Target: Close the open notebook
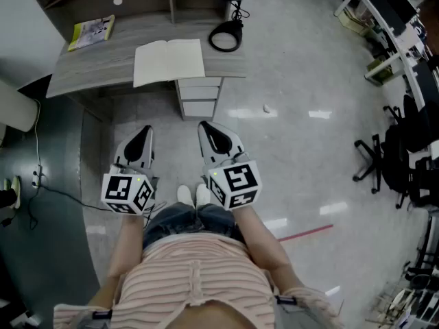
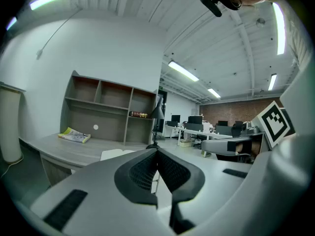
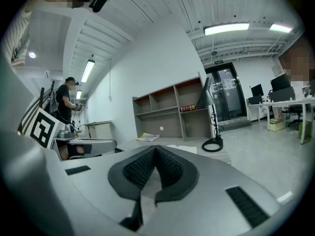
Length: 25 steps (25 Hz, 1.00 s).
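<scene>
The open notebook (image 1: 168,62) lies flat with its white pages up on the grey wooden desk (image 1: 89,67) at the top of the head view. It shows as a pale strip past the jaws in the left gripper view (image 2: 116,154) and in the right gripper view (image 3: 185,149). My left gripper (image 1: 143,135) and right gripper (image 1: 208,131) hang side by side over the floor, short of the desk's front edge and pointing toward it. Both have their jaws together with nothing between them. Neither touches the notebook.
A yellow magazine (image 1: 91,33) lies at the desk's back left, and a black lamp's base (image 1: 226,36) at its right end. A white drawer unit (image 1: 199,99) stands under the desk. Office chairs (image 1: 374,163) stand to the right, shelves (image 2: 108,112) behind the desk.
</scene>
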### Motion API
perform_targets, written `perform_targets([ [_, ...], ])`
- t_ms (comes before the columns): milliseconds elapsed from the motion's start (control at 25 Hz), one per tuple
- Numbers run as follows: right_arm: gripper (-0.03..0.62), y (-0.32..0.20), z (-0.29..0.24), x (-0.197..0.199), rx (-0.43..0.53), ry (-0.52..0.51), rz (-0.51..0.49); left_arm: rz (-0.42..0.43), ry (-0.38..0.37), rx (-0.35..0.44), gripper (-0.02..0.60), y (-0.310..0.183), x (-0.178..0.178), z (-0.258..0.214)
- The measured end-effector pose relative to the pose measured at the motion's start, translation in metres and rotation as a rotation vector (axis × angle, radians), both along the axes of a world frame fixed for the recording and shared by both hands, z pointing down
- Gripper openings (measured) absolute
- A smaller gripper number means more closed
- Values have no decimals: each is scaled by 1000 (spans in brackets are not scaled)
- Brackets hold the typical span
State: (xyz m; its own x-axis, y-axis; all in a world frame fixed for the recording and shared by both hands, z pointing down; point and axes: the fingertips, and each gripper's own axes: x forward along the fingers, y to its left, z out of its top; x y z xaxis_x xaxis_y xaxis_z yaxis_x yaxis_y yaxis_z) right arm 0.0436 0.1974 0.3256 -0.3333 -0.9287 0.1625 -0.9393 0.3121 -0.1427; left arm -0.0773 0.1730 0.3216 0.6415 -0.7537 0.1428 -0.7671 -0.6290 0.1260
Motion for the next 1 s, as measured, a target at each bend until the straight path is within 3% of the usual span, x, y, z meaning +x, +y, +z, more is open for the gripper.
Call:
perform_targets([
  [680, 18, -8, 11, -2, -31, -42, -22, 9, 16, -53, 10, -10, 4, 15],
  [1000, 18, -25, 22, 14, -64, -36, -54, -60, 23, -90, 11, -27, 2, 27],
])
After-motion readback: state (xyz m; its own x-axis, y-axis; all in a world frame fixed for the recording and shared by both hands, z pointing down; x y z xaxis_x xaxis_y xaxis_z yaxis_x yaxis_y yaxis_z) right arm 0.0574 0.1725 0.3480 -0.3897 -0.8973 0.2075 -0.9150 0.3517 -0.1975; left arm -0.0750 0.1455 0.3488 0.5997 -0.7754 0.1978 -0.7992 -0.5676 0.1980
